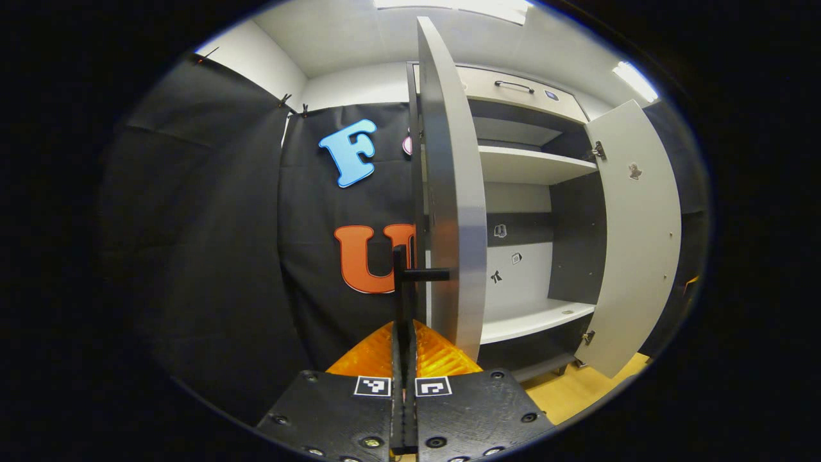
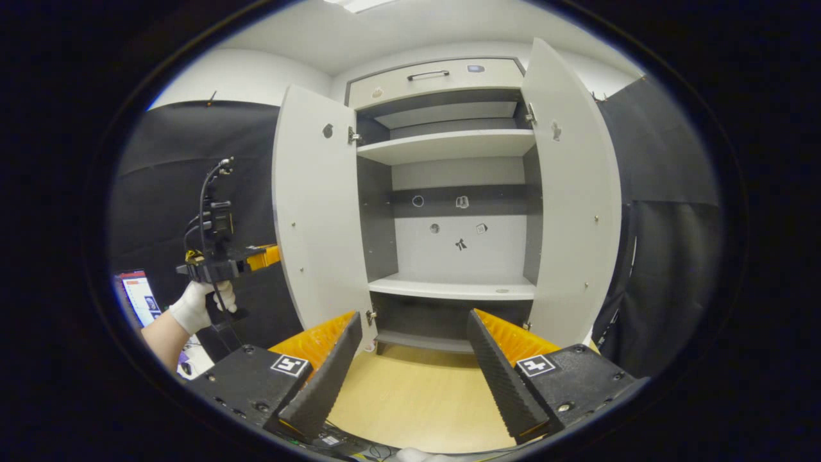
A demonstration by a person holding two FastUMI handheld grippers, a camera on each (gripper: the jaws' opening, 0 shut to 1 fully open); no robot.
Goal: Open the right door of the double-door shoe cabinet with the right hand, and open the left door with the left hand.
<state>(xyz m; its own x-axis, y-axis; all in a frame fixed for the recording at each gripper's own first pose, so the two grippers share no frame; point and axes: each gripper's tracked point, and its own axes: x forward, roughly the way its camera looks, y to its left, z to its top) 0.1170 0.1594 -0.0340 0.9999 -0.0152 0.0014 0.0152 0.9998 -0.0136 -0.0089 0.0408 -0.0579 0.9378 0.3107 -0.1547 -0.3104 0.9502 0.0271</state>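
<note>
In the left gripper view we see the left gripper (image 1: 404,359) at 6 o'clock, its two fingers drawn tight together on the thin black handle (image 1: 403,289) of the left door (image 1: 457,212); the handle's stub runs to the door's edge just right of centre. The left door stands edge-on to this camera, swung well out from the cabinet (image 1: 532,165). At 3 o'clock the right door (image 1: 635,237) hangs fully open, and between the two doors we see pale shelves and a dark inner wall. In the right gripper view the cabinet (image 2: 449,144) fills the centre, with the left door (image 2: 317,205) at 9 o'clock and the right door (image 2: 574,199) at 3 o'clock, both wide open. The right gripper (image 2: 414,366) sits at 6 o'clock with its fingers spread wide, holding nothing, apart from either door and above the wooden floor (image 2: 417,391). Farther out at 9 o'clock we see a gloved hand (image 2: 195,305) holding the left gripper (image 2: 221,253); its tips seem to lie behind the left door, so from here we cannot tell their grip.
</note>
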